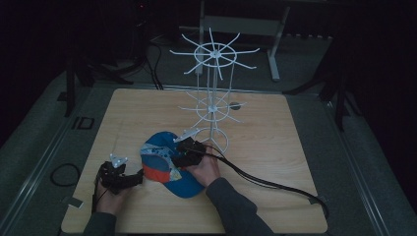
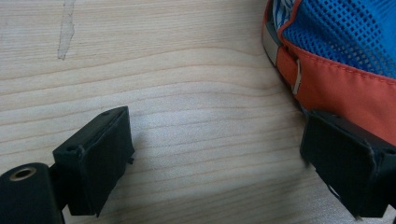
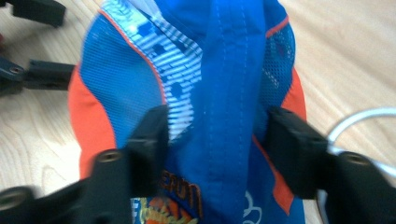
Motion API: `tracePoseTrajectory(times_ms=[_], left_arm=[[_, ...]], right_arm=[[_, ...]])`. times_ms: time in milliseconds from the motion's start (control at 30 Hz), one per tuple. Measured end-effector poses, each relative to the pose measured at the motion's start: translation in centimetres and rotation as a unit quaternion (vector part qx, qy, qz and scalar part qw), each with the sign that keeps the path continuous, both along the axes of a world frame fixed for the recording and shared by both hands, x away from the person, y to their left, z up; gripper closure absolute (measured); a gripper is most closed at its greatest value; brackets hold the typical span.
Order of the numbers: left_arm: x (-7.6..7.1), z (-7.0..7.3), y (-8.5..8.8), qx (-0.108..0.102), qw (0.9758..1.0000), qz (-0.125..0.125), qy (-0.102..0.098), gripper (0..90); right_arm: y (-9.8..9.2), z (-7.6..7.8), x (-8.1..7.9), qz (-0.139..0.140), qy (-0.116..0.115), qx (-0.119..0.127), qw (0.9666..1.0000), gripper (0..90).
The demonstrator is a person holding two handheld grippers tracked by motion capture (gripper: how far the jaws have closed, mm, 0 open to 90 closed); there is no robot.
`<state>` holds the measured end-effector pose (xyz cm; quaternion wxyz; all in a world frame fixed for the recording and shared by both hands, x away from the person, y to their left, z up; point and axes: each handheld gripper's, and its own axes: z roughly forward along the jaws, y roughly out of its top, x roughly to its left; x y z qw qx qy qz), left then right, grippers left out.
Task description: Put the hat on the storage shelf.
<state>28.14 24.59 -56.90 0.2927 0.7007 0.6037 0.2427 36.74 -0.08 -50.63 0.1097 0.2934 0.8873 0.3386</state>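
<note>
The right gripper [image 3: 212, 140] has its jaws set on either side of a raised fold of blue fabric — the crown of the cap [image 3: 201, 84] — and they look to be closing on it, though whether the pinch is firm I cannot tell. The left gripper [image 2: 224, 158] stands spread wide on bare wood, one jaw just touching the cap's orange edge [image 2: 336, 88] and holding nothing.

Outward from there: the cap lies flat on the table [image 1: 275, 147], at the foot of the white wire rack [image 1: 212, 103] (its spokes all bare).

By my reading this is the grasping step, the cap not yet off the table. Next it calls for a sure hold, a lift — and a spoke tip chosen to hang it on.
</note>
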Motion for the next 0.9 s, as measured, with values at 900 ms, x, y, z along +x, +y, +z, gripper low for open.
tracePoseTrajectory(times_ms=[900], left_arm=[[0.0, 0.0, -0.1, 0.0, 1.0, -0.003, 0.0, 9.8]], right_arm=[[-14.0, 1.8, -4.4, 0.037, 0.051, -0.134, 0.989, 80.1]])
